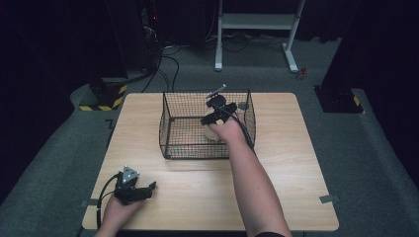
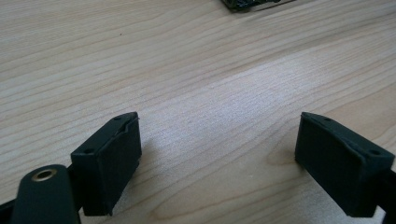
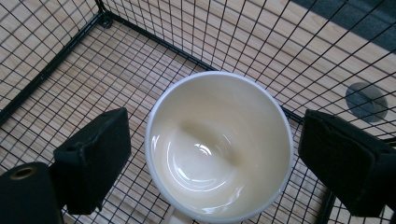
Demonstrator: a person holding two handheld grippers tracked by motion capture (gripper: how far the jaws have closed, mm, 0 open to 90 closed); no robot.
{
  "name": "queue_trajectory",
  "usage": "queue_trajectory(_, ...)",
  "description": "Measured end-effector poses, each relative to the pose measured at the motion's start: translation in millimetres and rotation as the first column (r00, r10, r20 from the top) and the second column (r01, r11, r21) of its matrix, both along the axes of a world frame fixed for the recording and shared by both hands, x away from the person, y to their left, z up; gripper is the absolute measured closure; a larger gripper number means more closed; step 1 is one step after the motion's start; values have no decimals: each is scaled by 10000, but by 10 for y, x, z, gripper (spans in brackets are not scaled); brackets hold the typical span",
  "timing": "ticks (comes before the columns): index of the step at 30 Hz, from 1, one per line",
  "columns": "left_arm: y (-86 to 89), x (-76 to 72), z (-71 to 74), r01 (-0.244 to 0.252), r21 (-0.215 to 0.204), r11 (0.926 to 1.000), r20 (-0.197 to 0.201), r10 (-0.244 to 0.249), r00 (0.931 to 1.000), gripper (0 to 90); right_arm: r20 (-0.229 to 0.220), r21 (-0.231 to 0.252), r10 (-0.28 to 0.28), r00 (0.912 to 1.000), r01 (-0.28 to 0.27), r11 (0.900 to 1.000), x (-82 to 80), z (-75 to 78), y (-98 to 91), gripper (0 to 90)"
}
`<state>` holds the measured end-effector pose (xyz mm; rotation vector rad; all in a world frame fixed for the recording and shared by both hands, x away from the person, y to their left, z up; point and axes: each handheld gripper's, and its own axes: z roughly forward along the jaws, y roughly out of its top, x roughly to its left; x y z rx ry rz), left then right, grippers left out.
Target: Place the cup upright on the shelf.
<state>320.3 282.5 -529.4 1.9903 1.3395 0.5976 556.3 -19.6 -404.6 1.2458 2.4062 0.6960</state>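
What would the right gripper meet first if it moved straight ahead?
Most likely the cream glossy cup, standing between the open jaws of the right gripper inside the black wire basket; depth is uncertain.

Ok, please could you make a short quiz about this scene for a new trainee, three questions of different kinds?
1. True or false: the white cup stands upright inside the wire basket.
2. Which gripper is over bare table with nothing between its jaws? A) left gripper B) right gripper
3. Fill in: in the right gripper view, the open jaws stand on either side of the ____.

Key:
1. True; its open mouth faces up at the camera.
2. A; the jaws are spread above plain wood.
3. cup; whether the jaws touch it cannot be told.
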Motion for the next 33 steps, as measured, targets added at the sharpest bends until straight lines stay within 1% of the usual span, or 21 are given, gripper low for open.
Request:
queue_trajectory(1,0,0,0,-2,0,10000,-1,2,10000,148,-19,42,-49,10000,49,10000,-7,14,-1,94)
queue_trajectory(2,-1,0,0,-5,-2,10000,-1,5,10000,148,123,75,-20,9999,20,10000,-13,32,-12,94)
queue_trajectory(5,-1,0,0,-8,-4,10000,-4,8,10000,148,93,124,-71,9999,70,9999,-27,54,-17,94)
queue_trajectory(12,-5,-1,-2,-35,-43,10000,-8,35,10000,147,429,286,-60,9991,48,9996,-70,132,-49,95)
queue_trajectory(15,-3,0,-1,-21,-5,10000,4,21,10000,147,453,429,-128,9989,108,9990,-92,159,-58,97)
queue_trajectory(16,-3,0,-1,-21,-3,10000,3,21,10000,147,565,427,-39,9984,15,9991,-97,171,-67,99)
queue_trajectory(18,-3,0,0,-22,-1,10000,-3,22,10000,147,664,527,-33,9978,-2,9986,-119,195,-78,103)
queue_trajectory(20,-3,0,0,-21,4,10000,-7,21,10000,147,799,665,-43,9968,-10,9978,-150,221,-90,115)
queue_trajectory(23,-4,0,-1,-26,-4,10000,5,26,10000,147,854,871,-88,9963,14,9962,-209,249,-105,121)
queue_trajectory(31,-3,-1,2,-15,3,10000,-31,15,10000,147,1103,1080,-147,9938,27,9942,-361,262,-193,135)
queue_trajectory(33,-4,0,1,-23,-2,10000,-16,23,10000,147,1090,1154,-183,9939,56,9933,-387,258,-222,139)
